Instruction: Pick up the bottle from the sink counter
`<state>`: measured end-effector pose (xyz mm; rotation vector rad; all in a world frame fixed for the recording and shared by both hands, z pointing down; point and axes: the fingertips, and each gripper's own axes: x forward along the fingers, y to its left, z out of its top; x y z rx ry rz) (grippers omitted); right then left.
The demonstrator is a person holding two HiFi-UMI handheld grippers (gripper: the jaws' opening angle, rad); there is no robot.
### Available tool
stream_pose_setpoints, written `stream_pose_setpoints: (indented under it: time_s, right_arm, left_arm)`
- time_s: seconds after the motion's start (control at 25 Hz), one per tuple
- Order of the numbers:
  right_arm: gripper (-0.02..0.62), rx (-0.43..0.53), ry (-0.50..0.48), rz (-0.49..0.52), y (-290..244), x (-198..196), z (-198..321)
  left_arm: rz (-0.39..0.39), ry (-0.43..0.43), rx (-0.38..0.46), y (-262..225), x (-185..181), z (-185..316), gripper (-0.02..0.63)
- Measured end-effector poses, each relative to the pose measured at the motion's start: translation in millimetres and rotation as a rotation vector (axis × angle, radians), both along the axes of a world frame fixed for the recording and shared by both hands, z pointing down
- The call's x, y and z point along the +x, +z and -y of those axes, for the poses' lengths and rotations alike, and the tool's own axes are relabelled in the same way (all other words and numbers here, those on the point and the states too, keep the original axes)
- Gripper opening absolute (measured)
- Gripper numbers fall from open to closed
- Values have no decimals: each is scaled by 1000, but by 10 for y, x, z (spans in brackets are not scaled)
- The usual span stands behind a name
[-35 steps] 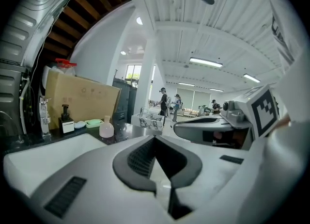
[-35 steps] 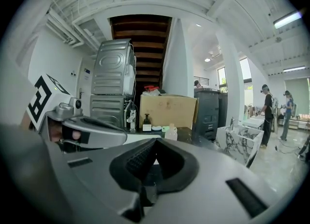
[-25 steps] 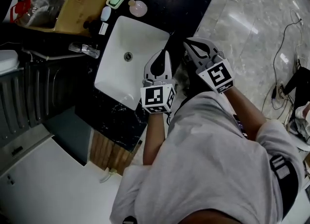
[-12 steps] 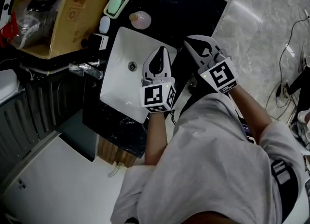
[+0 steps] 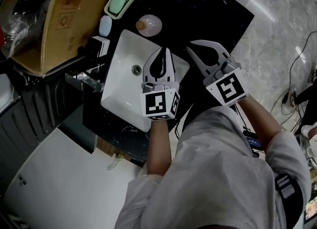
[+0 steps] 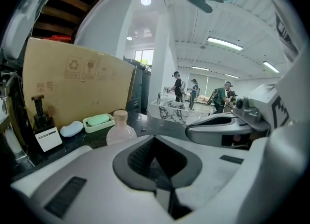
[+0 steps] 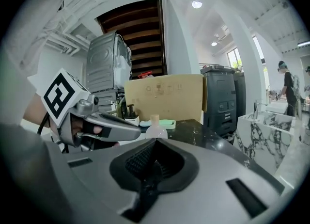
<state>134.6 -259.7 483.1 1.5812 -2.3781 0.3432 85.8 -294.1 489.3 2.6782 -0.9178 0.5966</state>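
A squat, pale pink bottle (image 5: 149, 24) with a tan cap stands upright on the black counter just behind the white sink basin (image 5: 121, 82). It also shows in the left gripper view as the bottle (image 6: 120, 129) and in the right gripper view as the bottle (image 7: 155, 129). My left gripper (image 5: 164, 50) hovers over the basin's right part, short of the bottle, shut and holding nothing. My right gripper (image 5: 190, 47) hangs beside it over the counter, also shut and holding nothing. Each appears in the other's view: the right gripper (image 6: 219, 129) and the left gripper (image 7: 104, 127).
A green soap dish (image 5: 119, 2), a pale blue soap (image 5: 105, 25) and a dark pump dispenser (image 6: 42, 121) stand behind the basin's left corner. A cardboard box (image 5: 59, 10) rises at the back left. The faucet (image 5: 84, 79) sits left of the basin. Marble floor (image 5: 282, 20) lies to the right.
Both grippers have drawn nearer to the bottle over the sink, and the head view has shifted so the counter sits lower in the frame. Their jaws stayed shut.
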Motion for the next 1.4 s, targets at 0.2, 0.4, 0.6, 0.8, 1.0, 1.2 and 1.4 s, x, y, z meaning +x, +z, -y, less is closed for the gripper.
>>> stream_pose_setpoints:
  time_s: [0.2, 0.4, 0.6, 0.8, 1.0, 1.2, 1.4]
  right_arm:
    - [9, 8, -59, -3, -95, -42, 259]
    - [9, 25, -101, 8, -117, -59, 438]
    - [9, 41, -101, -18, -138, -44, 572]
    - [9, 30, -110, -13, -114, -47, 597]
    - [9, 14, -89, -15, -68, 44, 644]
    - [9, -6, -82, -30, -28, 136, 665]
    - [9, -12, -75, -43, -16, 212, 707]
  left_arm:
    - [24, -88, 92, -161, -125, 269, 12]
    - [5, -128, 170, -234, -151, 469, 12]
    - [-20, -112, 125, -39, -131, 594, 80]
    - [-13, -96, 105, 53, -77, 687, 189]
    - [-24, -109, 88, 114, -31, 871, 204]
    - [-30, -114, 93, 113, 31, 997, 203]
    - [-39, -128, 94, 116, 83, 1085, 202]
